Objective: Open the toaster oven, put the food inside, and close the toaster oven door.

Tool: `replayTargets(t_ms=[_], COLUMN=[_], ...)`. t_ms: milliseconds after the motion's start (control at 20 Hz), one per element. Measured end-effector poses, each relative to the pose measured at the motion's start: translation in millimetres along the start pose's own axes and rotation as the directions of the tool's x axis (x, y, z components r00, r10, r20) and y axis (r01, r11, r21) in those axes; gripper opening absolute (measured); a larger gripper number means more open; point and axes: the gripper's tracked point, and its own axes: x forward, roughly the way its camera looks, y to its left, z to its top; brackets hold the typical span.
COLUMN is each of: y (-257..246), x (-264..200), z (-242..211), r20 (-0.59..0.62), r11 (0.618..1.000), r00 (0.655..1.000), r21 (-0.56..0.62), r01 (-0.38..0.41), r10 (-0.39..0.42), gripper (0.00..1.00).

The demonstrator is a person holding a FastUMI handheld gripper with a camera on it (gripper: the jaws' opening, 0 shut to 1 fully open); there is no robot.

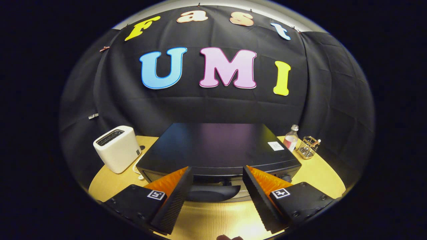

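Observation:
A black toaster oven stands on the wooden table, seen from above and in front. Its dark curved door handle lies across the front, right between my two fingers. My gripper is open, its fingers spread to either side of the handle without pressing on it. The door looks closed. A small white label sits on the oven's top at the right.
A white slot toaster stands left of the oven. To the oven's right are a small bottle with pink liquid and a wire mesh cup holding a pen. The black cloth wall rises close behind.

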Motion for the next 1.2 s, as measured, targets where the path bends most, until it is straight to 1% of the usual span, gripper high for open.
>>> replayTargets(t_ms=[50,150,200,300,350,400,450,600,800,1050,1200], y=[1.8,4.0,3.7,2.0,-0.6,3.7,4.3,0.3,1.9,3.0,3.2], x=[5.1,-0.7,1.6,3.2,3.3,6.0,-1.1,-12.6,-33.8,-58.8,-72.4], z=[-6.7,-7.1,-8.8,-16.3,-16.8,-22.2,-18.4,-30.4,-46.3,-72.0,-96.7], r20=[-0.018,-0.003,-0.023,-0.067,-0.068,-0.080,-0.064,-0.094,-0.117,-0.145,-0.209], r11=[1.000,0.999,0.999,0.999,0.999,0.999,0.999,0.999,0.999,0.997,0.994], r00=[1.000,1.000,1.000,0.998,0.997,0.996,0.997,0.995,0.993,0.987,0.972], r21=[-0.022,-0.041,-0.039,0.039,0.049,0.027,0.001,0.031,0.018,0.019,0.001], r01=[-0.004,-0.009,-0.012,-0.018,-0.019,-0.030,-0.034,-0.022,-0.026,-0.073,-0.108], r10=[0.003,0.009,0.012,0.021,0.022,0.032,0.034,0.025,0.028,0.075,0.105], gripper=[0.98,1.00,0.98,0.98,0.98,0.97,0.96,0.96,0.97,0.96,0.96])
